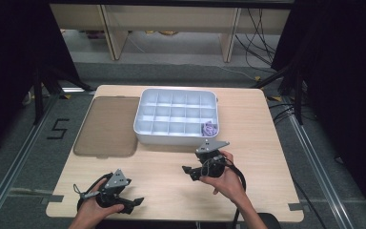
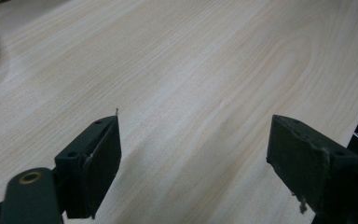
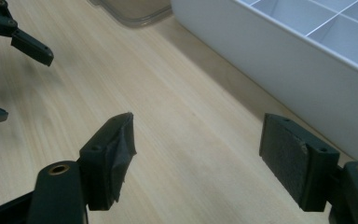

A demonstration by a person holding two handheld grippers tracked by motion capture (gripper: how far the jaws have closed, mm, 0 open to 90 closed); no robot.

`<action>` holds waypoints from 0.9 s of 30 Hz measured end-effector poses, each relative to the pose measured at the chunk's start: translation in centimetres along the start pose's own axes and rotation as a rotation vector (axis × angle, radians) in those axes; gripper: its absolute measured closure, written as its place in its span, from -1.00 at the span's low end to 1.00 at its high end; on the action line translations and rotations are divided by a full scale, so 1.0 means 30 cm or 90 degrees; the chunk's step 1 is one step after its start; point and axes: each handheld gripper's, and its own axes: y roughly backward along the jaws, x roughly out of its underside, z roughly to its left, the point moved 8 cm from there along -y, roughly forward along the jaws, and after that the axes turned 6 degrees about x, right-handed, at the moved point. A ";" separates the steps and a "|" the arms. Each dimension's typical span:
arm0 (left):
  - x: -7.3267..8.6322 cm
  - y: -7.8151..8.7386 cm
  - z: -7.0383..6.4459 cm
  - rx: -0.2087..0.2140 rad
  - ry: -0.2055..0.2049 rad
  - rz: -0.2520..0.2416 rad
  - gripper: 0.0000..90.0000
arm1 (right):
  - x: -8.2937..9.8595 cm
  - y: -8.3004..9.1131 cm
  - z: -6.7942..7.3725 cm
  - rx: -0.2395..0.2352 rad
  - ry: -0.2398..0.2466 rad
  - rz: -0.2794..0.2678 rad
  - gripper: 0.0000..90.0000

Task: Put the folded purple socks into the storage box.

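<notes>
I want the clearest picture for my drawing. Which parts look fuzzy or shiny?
High view: sharp and evenly lit on the divided tray, black all round the table. Left gripper view: the left gripper casts a soft shadow, with pale glare on the wood. Right gripper view: the tray wall is soft and the left gripper smeared at the top left, beyond the right gripper.

Organiser box (image 1: 176, 118): white, gridded compartments, lid off, mid-table.
Purple item (image 1: 210, 128): small, crumpled, lay in near right corner compartment.

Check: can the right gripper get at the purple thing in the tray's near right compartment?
Probably yes. The right gripper is open, empty, just in front of the tray; the purple item lies uncovered, the lid off to the side.
</notes>
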 end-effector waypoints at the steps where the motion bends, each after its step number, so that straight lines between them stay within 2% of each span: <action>1: 0.000 0.000 0.001 -0.002 -0.001 0.001 -0.62 | 0.004 -0.003 0.004 0.000 0.002 0.000 -0.39; 3: 0.000 0.000 0.001 -0.002 -0.001 0.001 -0.62 | 0.009 -0.008 0.013 0.000 -0.003 -0.003 -0.38; 6: 0.000 0.000 0.001 -0.002 0.000 0.000 -0.62 | 0.025 -0.012 0.025 -0.009 0.007 0.010 -0.39; 8: 0.000 0.000 0.000 -0.002 0.000 0.001 -0.62 | 0.035 -0.013 0.032 -0.009 0.002 0.016 -0.39; 9: 0.002 -0.002 -0.004 -0.001 0.011 -0.001 -0.62 | 0.041 -0.018 0.038 -0.014 0.001 0.017 -0.39; 12: 0.001 -0.003 -0.008 0.005 0.012 -0.002 -0.62 | 0.049 -0.021 0.043 -0.020 0.015 0.016 -0.40; 14: 0.001 -0.003 -0.007 0.004 0.013 -0.003 -0.62 | 0.055 -0.018 0.049 -0.022 0.005 0.020 -0.42; 16: 0.001 -0.001 -0.002 -0.002 0.009 -0.001 -0.62 | 0.060 -0.018 0.052 -0.017 0.005 0.015 -0.45; 17: 0.000 0.000 0.000 -0.002 -0.001 0.000 -0.62 | 0.062 -0.019 0.054 -0.025 0.013 0.013 -0.46; 20: 0.000 0.000 0.000 -0.002 0.000 0.001 -0.62 | 0.074 -0.013 0.061 -0.024 0.002 0.018 -0.48; 23: 0.002 -0.003 -0.003 -0.001 0.012 -0.001 -0.62 | 0.089 -0.014 0.070 -0.021 -0.003 0.022 -0.49; 25: 0.000 0.000 0.000 -0.002 -0.001 0.000 -0.62 | 0.099 -0.018 0.081 -0.028 0.001 0.020 -0.50; 27: 0.000 0.000 0.001 -0.002 -0.001 0.000 -0.62 | 0.111 -0.016 0.087 -0.030 0.003 0.025 -0.53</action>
